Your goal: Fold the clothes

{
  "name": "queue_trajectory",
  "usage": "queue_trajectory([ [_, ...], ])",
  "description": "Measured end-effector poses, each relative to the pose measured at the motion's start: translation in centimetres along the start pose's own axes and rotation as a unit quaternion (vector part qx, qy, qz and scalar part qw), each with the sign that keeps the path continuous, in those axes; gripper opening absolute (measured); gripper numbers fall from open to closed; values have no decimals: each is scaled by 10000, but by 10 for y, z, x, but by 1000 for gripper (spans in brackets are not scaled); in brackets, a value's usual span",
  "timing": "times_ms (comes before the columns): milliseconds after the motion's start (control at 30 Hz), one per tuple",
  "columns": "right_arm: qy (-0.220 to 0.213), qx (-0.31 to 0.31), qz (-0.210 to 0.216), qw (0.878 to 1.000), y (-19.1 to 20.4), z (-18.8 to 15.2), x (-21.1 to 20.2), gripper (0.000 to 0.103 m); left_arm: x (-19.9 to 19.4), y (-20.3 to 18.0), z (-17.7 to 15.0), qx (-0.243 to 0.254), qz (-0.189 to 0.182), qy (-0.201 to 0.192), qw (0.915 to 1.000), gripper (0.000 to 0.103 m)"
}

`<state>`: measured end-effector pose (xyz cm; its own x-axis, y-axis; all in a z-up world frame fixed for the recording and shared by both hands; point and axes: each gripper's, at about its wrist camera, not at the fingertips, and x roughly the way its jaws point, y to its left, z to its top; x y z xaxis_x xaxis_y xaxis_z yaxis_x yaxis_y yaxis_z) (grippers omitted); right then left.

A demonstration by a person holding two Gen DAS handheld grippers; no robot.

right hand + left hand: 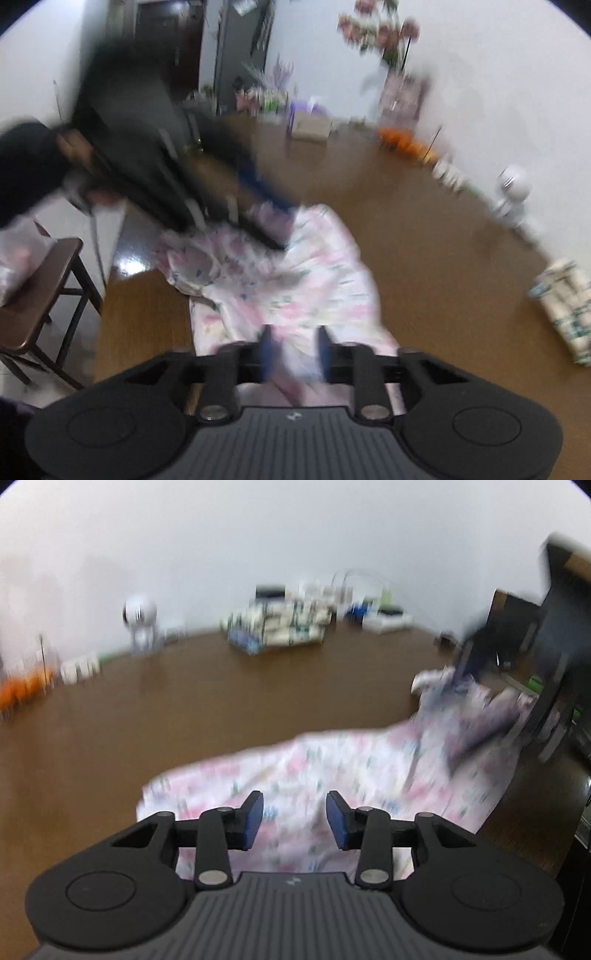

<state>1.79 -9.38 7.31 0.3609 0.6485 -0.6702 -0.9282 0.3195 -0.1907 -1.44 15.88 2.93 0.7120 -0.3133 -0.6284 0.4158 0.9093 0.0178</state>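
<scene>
Left wrist view first: the left gripper (294, 819) sits low in the centre of the frame, its blue pads (255, 821) parted with a clear gap, and nothing is caught between them. Beyond and beneath the fingertips lies the floral garment (332, 760), pink and white, spread over the brown table (184, 701) from the lower middle out toward the right edge. At the right, the other gripper shows as a dark blur over the far end of the cloth. Along the back of the table, a white round camera (139, 616) stands at upper left and a stack of packets (277, 624) near the top centre. Everything is smeared by motion.

Now the right wrist view: the right gripper (294, 350) is at lower centre, pads standing apart, with cloth visible in the gap but the pads not pressing on it. The floral garment (295, 273) runs up the middle of the frame, rumpled. At upper left, the left gripper (258, 192) is a dark streak above the cloth's far end. A dark wooden stool (44, 280) stands at the left edge, off the table (443, 258).
</scene>
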Motion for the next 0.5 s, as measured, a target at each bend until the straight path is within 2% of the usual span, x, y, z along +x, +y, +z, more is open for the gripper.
queue_trajectory([
  [67, 111, -236, -515, 9983, -30, -14, -33, 66, 4, 3, -6, -53, 5, 109, 9999, 39],
  [133, 891, -62, -1102, 9899, -76, -36, -43, 66, 5, 8, -9, -174, -42, 146, 9997, 39],
  [167, 1320, 254, -1372, 9814, -102, -50, -44, 65, 5, 10, -11, -221, -57, 171, 9996, 39],
  [200, 1657, 852, -1614, 9691, -127, -65, -43, 57, 6, 10, -13, -206, -36, 224, 9995, 39],
  [233, 1957, 1516, -1841, 9512, -152, -80, -43, 47, 7, 10, -16, -191, -14, 278, 9994, 39],
  [267, 2038, 2098, -1890, 9374, -165, -94, -46, 35, 8, 10, -18, -184, 3, 317, 9993, 39],
  [300, 2044, 2649, -1878, 9235, -175, -107, -52, 31, 9, 11, -19, -217, 2, 290, 9993, 39],
  [500, 1684, 3635, -1957, 8951, -158, -131, -48, 31, 11, 11, -18, -262, 28, 321, 9991, 40],
])
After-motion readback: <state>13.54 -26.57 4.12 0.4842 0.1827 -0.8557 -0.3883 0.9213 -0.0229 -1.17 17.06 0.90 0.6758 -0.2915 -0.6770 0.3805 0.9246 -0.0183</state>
